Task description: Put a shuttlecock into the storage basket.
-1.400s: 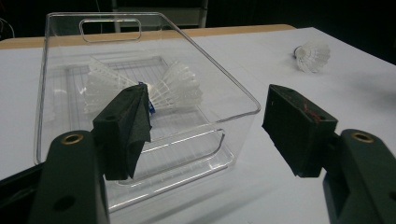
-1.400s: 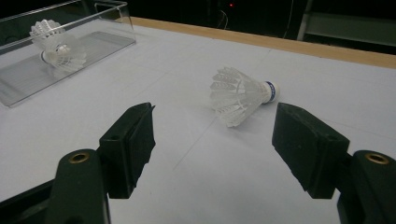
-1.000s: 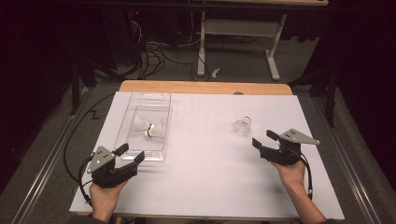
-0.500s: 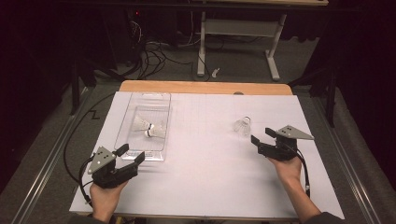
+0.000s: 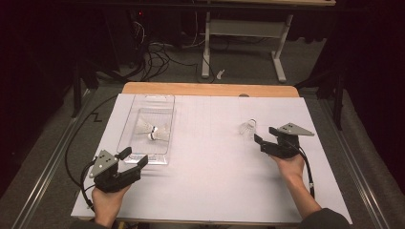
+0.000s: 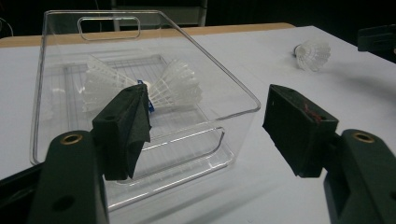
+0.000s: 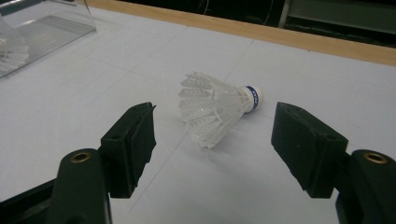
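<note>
**Shuttlecock lies loose between spread jaws on the right; two more sit in the clear bin on the left**

At the left of the high view, the left gripper (image 5: 125, 164) rests low on the white tabletop (image 5: 210, 171), just short of the near end of the clear plastic bin (image 5: 145, 102). Its jaws stand wide apart and hold nothing. In the left gripper view the near wall of the bin fills the gap between them, and one jaw covers part of the two shuttlecocks in the bin (image 6: 175, 86), so where their corks meet is partly hidden. The bin's walls are see-through and hard to trace against the white sheet.

Toward the right, the loose shuttlecock (image 7: 217, 108) lies on its side on the tabletop, well apart from the bin, its blue-banded cork pointing away from the feathers. From above it is small and blurred, just beyond the right gripper (image 5: 263, 140). In the right gripper view that gripper's jaws are spread wide with the shuttlecock ahead of the gap, touching neither jaw. The lower part of both jaws is cut off by the frame edge.
</note>
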Motion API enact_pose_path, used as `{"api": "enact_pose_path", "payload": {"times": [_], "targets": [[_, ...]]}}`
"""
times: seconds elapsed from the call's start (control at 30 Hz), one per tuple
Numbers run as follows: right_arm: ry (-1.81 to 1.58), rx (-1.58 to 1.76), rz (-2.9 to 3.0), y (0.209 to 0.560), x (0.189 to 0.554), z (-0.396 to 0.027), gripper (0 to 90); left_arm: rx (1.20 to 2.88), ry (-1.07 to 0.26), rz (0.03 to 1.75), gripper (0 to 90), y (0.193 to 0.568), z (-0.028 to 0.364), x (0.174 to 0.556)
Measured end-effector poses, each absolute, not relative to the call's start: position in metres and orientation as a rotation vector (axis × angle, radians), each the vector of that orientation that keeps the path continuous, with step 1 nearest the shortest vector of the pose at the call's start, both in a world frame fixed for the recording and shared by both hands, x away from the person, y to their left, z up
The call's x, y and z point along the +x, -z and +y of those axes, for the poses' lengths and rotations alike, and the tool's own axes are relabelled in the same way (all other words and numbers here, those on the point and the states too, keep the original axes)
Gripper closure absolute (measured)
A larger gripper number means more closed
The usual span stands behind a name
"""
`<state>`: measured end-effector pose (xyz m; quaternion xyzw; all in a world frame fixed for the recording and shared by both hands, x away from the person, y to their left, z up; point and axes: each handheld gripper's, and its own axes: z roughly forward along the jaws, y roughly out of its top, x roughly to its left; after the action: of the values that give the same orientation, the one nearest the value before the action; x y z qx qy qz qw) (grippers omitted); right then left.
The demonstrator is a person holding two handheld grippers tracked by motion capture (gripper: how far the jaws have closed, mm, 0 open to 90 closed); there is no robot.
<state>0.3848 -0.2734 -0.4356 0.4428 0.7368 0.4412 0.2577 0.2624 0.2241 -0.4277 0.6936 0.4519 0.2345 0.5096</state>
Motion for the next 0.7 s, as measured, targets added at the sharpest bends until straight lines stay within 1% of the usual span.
{"api": "enact_pose_path", "payload": {"times": [0.5,0.7], "targets": [[-1.099,1.209,2.013,0.436,0.403,-0.261,31.9,1.670,-0.564,1.085,32.4,0.428,0.224,0.262],[-1.039,1.220,2.029,0.436,0.410,-0.253,34.8,1.663,-0.564,1.085,32.4,0.428,0.225,0.262]]}}
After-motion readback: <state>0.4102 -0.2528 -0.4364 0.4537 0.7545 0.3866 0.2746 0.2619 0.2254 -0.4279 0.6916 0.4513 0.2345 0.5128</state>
